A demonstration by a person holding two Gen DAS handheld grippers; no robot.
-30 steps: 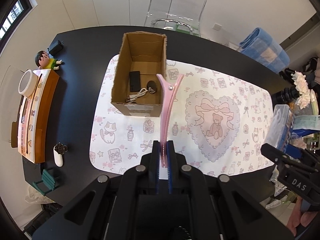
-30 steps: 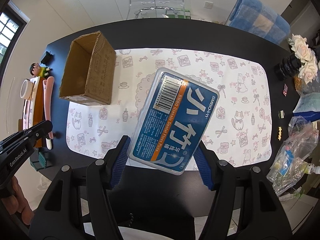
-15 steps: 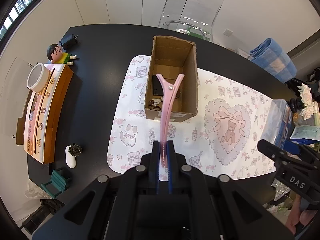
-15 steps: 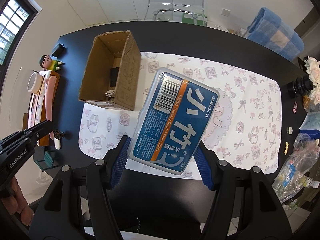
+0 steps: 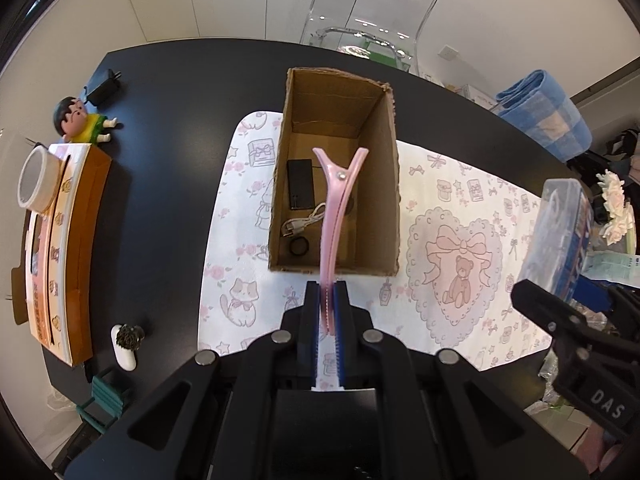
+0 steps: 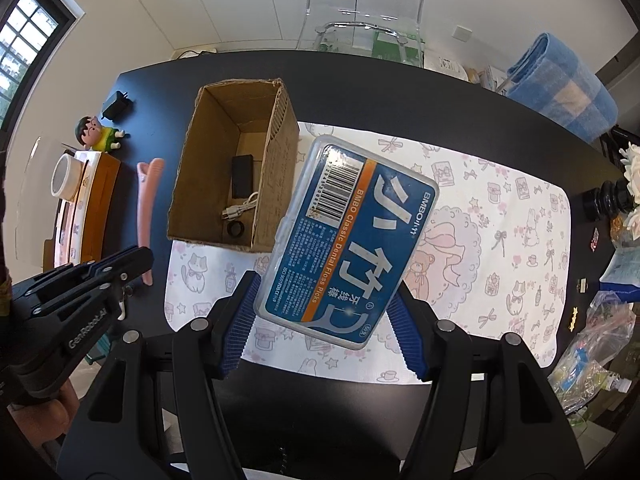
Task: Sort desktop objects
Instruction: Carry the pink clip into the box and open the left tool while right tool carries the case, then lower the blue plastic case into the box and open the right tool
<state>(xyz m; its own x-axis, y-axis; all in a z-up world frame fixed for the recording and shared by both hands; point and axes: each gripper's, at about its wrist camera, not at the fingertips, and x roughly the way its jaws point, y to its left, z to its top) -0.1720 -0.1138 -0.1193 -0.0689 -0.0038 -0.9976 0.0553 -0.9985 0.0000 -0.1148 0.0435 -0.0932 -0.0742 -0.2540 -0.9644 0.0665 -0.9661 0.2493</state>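
My left gripper is shut on a long pink hair clip, whose forked end hangs over the open cardboard box. The box stands on a patterned mat and holds a black block, a white cable and a black ring. My right gripper is shut on a blue dental floss pick case, held above the mat right of the box. The clip and left gripper show at the right wrist view's left.
A black table carries an orange-and-white box with a tape roll, a doll, a black charger and a small white pot. Bags and flowers crowd the right edge. A clear chair stands behind.
My left gripper has carried the pink clip leftward and over the box opening. My right gripper with the floss case has shifted left, closer to the box.
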